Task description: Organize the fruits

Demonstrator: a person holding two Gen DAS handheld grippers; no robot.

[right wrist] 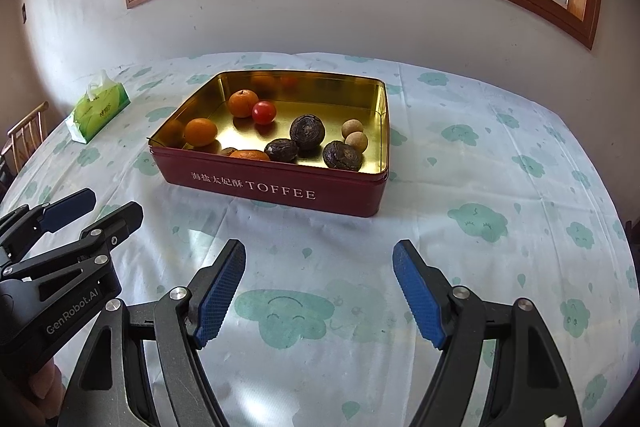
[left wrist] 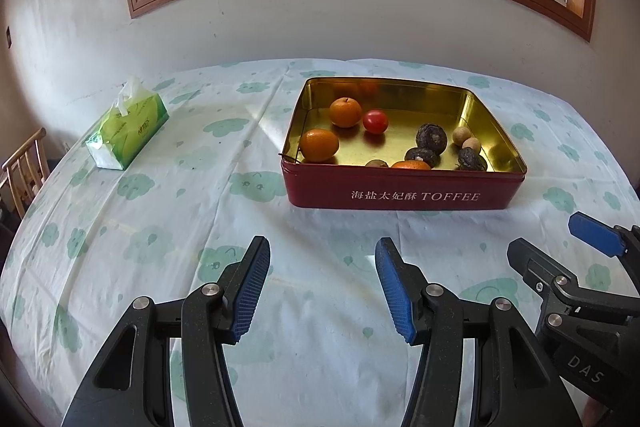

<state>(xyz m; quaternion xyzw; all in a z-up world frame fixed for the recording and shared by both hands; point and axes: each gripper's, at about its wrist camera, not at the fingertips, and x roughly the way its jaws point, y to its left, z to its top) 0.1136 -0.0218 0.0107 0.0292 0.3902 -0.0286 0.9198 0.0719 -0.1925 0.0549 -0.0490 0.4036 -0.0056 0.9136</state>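
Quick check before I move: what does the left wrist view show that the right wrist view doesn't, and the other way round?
Only the left wrist view shows the right gripper from the side, at the frame's right edge, and its own blue fingers.

Only the right wrist view shows the left gripper at the frame's left edge, and more bare tablecloth right of the tin.

Both show the red toffee tin holding oranges, a tomato and dark round fruits, plus the green tissue pack. Both grippers are open and empty.

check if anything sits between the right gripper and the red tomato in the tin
Only the tin's near wall and some fruit. The right gripper is open over bare tablecloth in front of it. Inside, an orange and a dark fruit lie nearer than the tomato; from above, nothing covers it.
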